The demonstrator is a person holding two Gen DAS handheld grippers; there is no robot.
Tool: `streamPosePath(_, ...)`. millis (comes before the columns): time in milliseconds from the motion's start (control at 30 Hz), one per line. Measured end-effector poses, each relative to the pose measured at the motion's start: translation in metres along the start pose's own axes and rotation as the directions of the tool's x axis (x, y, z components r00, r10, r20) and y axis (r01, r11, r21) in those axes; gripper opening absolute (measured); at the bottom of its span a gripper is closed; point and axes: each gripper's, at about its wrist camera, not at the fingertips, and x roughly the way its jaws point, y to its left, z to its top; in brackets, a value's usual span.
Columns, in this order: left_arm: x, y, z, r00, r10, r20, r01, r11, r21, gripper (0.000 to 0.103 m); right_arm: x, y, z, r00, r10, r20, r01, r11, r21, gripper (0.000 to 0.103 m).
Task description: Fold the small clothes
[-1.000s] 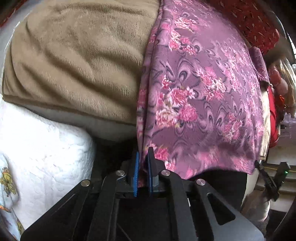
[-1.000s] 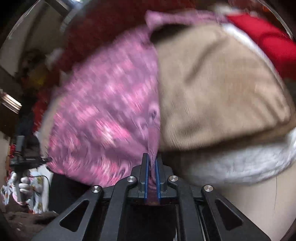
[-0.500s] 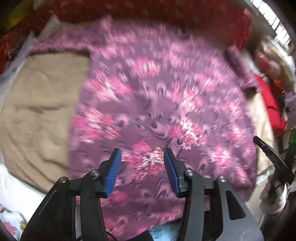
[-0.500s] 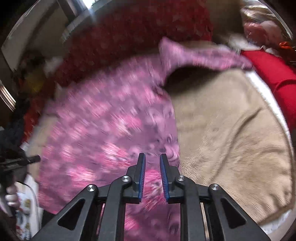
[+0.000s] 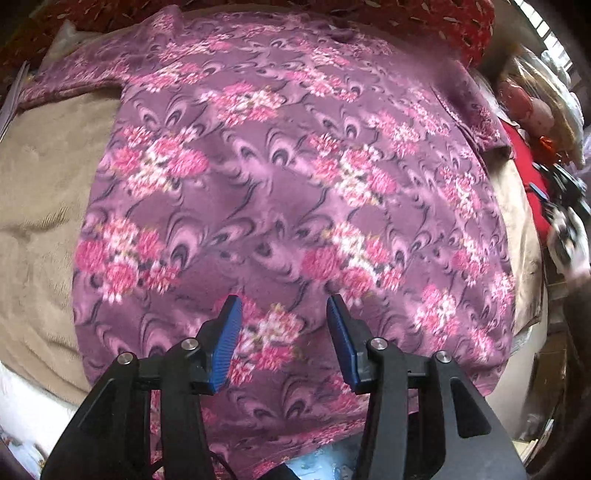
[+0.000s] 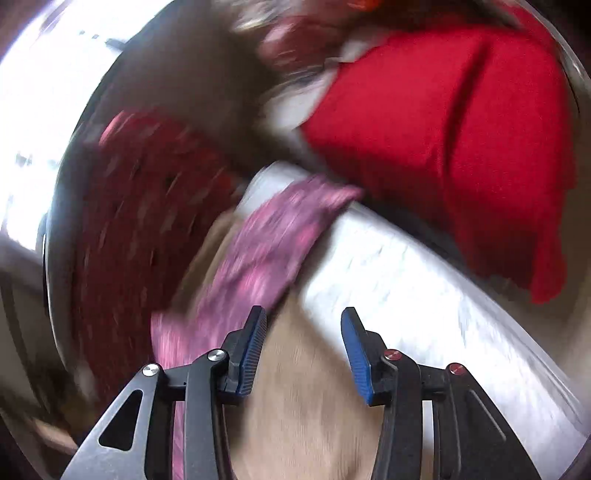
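**Desk:** What does the left wrist view show?

**Photographer:** A purple floral garment (image 5: 288, 192) lies spread flat over a tan fleece blanket (image 5: 40, 236), its sleeves reaching out to the far left and far right. The left gripper (image 5: 282, 325) hangs above the garment's near hem. Its jaws stand apart, with nothing between the blue pads (image 5: 225, 343); the cloth lies below them, not pinched.

**Desk:** And the right gripper?

**Photographer:** The right gripper (image 6: 303, 343) appears in its own view, which is heavily blurred. Its jaws have just been opening and now stand apart over the tan blanket (image 6: 303, 406), empty. One sleeve of the purple garment (image 6: 266, 254) runs away from the left jaw towards the far centre, beside it rather than inside the gap.

**Desk:** What surrounds the garment?

**Photographer:** In the right wrist view, a red cloth (image 6: 454, 140) lies at the far right, a white quilted cover (image 6: 406, 280) runs along the blanket's right edge, and a dark red patterned fabric (image 6: 147, 221) sits on the left. In the left wrist view the same dark red fabric (image 5: 424, 18) lies beyond the garment's far edge. At that view's right edge, the right gripper (image 5: 561, 199) shows only as a blur.
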Motion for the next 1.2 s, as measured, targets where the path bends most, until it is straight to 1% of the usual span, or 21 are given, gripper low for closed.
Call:
streamPosePath(67, 0.000, -0.003, 0.013, 1.000, -0.010, 0.002, 0.010, 1.000, 0.004, 0.046, 0.027, -0.011, 0.020, 1.000, 0.031, 0.000, -0.030, 0.996, 0.082, 0.047)
streamPosePath(133, 0.007, -0.015, 0.036, 1.000, -0.020, 0.006, 0.020, 1.000, 0.004, 0.046, 0.051, -0.012, 0.029, 1.000, 0.022, 0.003, -0.022, 0.993, 0.114, 0.047)
streamPosePath(167, 0.008, -0.018, 0.049, 0.999, -0.032, 0.012, 0.032, 0.999, 0.003, 0.046, 0.065, -0.011, 0.034, 1.000, 0.028, 0.011, -0.029, 0.992, 0.126, 0.048)
streamPosePath(233, 0.010, -0.023, 0.066, 0.999, -0.047, 0.025, 0.047, 0.999, 0.000, 0.046, 0.076, -0.010, 0.041, 0.998, 0.036, 0.051, -0.042, 0.991, 0.130, 0.051)
streamPosePath(267, 0.012, -0.025, 0.078, 0.998, -0.057, 0.033, 0.057, 0.998, -0.004, 0.046, 0.080, -0.006, 0.044, 0.997, 0.028, 0.068, -0.036, 0.992, 0.119, 0.053)
streamPosePath(300, 0.015, -0.028, 0.091, 0.997, -0.065, 0.040, 0.065, 0.998, -0.005, 0.046, 0.082, -0.002, 0.047, 0.997, 0.009, 0.074, -0.017, 0.994, 0.107, 0.053)
streamPosePath(333, 0.019, -0.033, 0.095, 0.997, -0.064, 0.050, 0.065, 0.998, -0.005, 0.046, 0.084, 0.005, 0.050, 0.996, -0.031, 0.083, 0.025, 0.997, 0.071, 0.048)
streamPosePath(367, 0.021, -0.035, 0.107, 0.996, -0.061, 0.064, 0.061, 0.998, -0.004, 0.046, 0.084, 0.012, 0.049, 0.995, -0.062, 0.079, 0.060, 0.998, 0.033, 0.018)
streamPosePath(400, 0.022, -0.037, 0.115, 0.995, -0.054, 0.081, 0.054, 0.999, 0.000, 0.046, 0.083, 0.016, 0.051, 0.996, -0.068, 0.066, 0.069, 0.998, -0.009, 0.008)
streamPosePath(433, 0.022, -0.037, 0.122, 0.994, -0.045, 0.100, 0.045, 0.999, 0.002, 0.046, 0.077, 0.018, 0.054, 0.994, -0.075, 0.075, 0.078, 0.996, -0.041, 0.008)
streamPosePath(500, 0.023, -0.036, 0.141, 0.991, -0.036, 0.129, 0.037, 0.999, 0.000, 0.046, 0.057, 0.015, 0.057, 0.989, -0.076, 0.130, 0.086, 0.994, -0.073, 0.008)
streamPosePath(567, 0.028, -0.034, 0.153, 0.990, -0.030, 0.140, 0.033, 0.999, -0.018, 0.046, 0.034, 0.010, 0.065, 0.971, -0.107, 0.213, 0.125, 0.989, -0.072, 0.008)
streamPosePath(633, 0.037, -0.027, 0.161, 0.990, -0.023, 0.136, 0.029, 0.999, -0.042, 0.046, 0.012, -0.004, 0.071, 0.950, -0.150, 0.272, 0.164, 0.986, -0.028, 0.008)
streamPosePath(733, 0.058, -0.017, 0.166, 0.995, -0.042, 0.094, 0.051, 0.995, -0.088, 0.046, 0.005, -0.016, 0.076, 0.939, -0.224, 0.260, 0.235, 0.972, -0.010, 0.008)
streamPosePath(800, 0.065, -0.014, 0.168, 0.995, -0.043, 0.089, 0.052, 0.993, -0.103, 0.046, 0.005, -0.011, 0.070, 0.939, -0.232, 0.256, 0.247, 0.969, -0.029, 0.008)
streamPosePath(833, 0.065, -0.014, 0.168, 0.994, -0.046, 0.098, 0.056, 0.993, -0.100, 0.047, 0.004, -0.006, 0.067, 0.940, -0.216, 0.264, 0.235, 0.971, -0.040, 0.008)
streamPosePath(900, 0.063, -0.015, 0.168, 0.993, -0.059, 0.105, 0.070, 0.993, -0.095, 0.051, 0.004, 0.014, 0.058, 0.956, -0.152, 0.253, 0.177, 0.981, -0.082, 0.008)
streamPosePath(1000, 0.063, -0.015, 0.165, 0.991, -0.085, 0.102, 0.095, 0.991, -0.096, 0.051, 0.014, 0.060, 0.033, 0.979, -0.049, 0.196, 0.087, 0.978, -0.191, 0.008)
streamPosePath(1033, 0.062, -0.013, 0.164, 0.990, -0.098, 0.102, 0.109, 0.989, -0.102, 0.051, 0.018, 0.071, 0.026, 0.984, -0.030, 0.177, 0.068, 0.974, -0.216, 0.008)
streamPosePath(1100, 0.058, -0.009, 0.160, 0.987, -0.124, 0.101, 0.135, 0.984, -0.115, 0.051, 0.030, 0.105, 0.000, 0.993, 0.016, 0.115, 0.018, 0.957, -0.291, 0.008)
streamPosePath(1200, 0.052, -0.001, 0.155, 0.981, -0.164, 0.100, 0.176, 0.976, -0.131, 0.051, 0.049, 0.146, -0.042, 0.998, 0.054, 0.027, -0.041, 0.928, -0.371, 0.008)
